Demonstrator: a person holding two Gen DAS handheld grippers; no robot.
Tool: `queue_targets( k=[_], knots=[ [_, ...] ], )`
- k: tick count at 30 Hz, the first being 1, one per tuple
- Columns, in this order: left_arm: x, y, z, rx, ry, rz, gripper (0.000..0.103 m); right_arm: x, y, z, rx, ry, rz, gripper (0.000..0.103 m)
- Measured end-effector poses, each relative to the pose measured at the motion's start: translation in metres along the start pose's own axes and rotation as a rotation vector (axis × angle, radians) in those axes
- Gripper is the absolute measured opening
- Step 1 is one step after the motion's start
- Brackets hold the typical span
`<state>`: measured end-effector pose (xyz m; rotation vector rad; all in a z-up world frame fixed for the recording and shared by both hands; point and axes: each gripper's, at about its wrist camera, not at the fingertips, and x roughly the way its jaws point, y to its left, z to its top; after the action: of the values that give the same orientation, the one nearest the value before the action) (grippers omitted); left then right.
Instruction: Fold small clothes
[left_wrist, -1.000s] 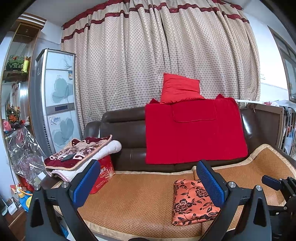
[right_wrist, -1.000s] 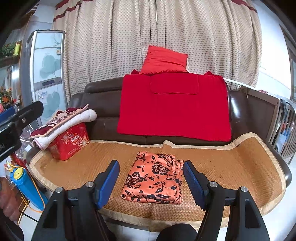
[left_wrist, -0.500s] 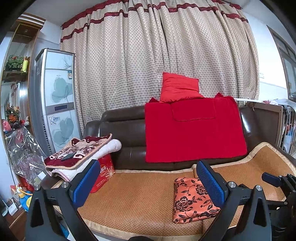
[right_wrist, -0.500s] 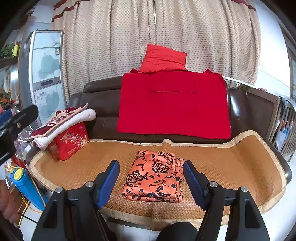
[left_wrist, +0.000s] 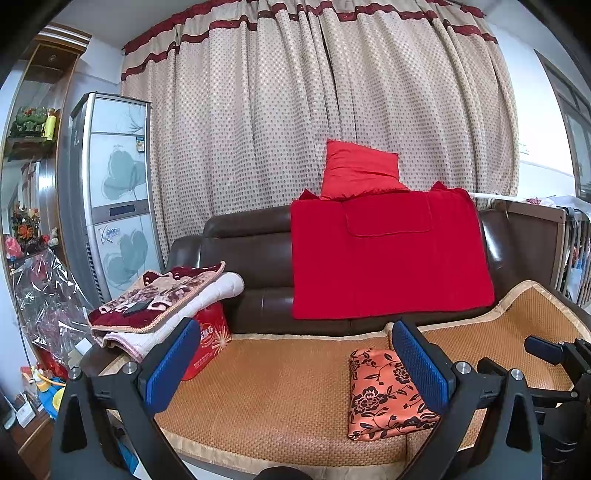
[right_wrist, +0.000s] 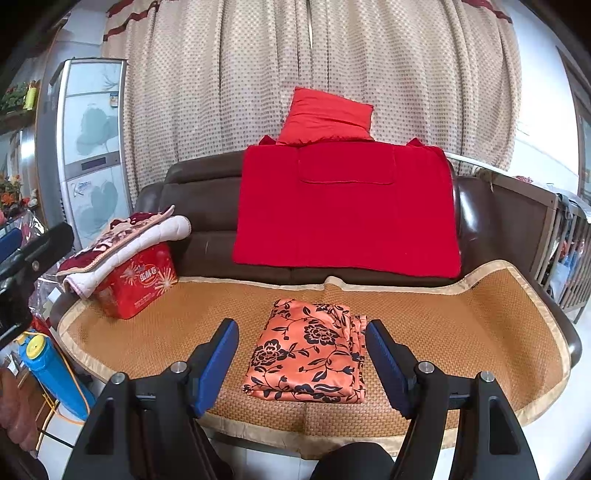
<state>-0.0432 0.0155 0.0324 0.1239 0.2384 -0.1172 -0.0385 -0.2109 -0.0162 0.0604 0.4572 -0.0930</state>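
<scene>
left wrist view, change: honestly not much. The folded floral cloth (left_wrist: 384, 395) sits a touch lower and nearer the right blade than a second ago, so the camera has drifted slightly, nothing more.
left wrist view, tongs: the left tongs (left_wrist: 295, 363) are spread wide with nothing between the blue pads (left_wrist: 168, 365).
left wrist view, cloth: it lies flat on the woven mat (left_wrist: 280, 387) of the sofa, low right, partly hidden behind the right pad, not touched by it as far as I can tell.
right wrist view, change: basically none, the cloth keeps its spot and shape compared with the earlier frames.
right wrist view, tongs: the right tongs (right_wrist: 301, 363) are wide too, holding nothing.
right wrist view, cloth: the floral cloth (right_wrist: 310, 350) sits dead centre in the gap between the pads, further out on the mat (right_wrist: 461, 332), apart from both, neat rectangle with layered edges on its right side.
meaning: looks to me like the fold is done and both tongs are backed off. The red tin (right_wrist: 138, 286) and the blankets (right_wrist: 122, 236) at the far left aren't involved.
</scene>
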Motion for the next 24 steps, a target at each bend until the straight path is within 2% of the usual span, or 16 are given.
queue_targets(
  k=[24],
  knots=[
    [0.014, 0.013, -0.005, -0.028, 0.036, 0.012, 0.103, 0.014, 0.016, 0.003, -0.019, 0.03, -0.001, 0.074]
  ],
)
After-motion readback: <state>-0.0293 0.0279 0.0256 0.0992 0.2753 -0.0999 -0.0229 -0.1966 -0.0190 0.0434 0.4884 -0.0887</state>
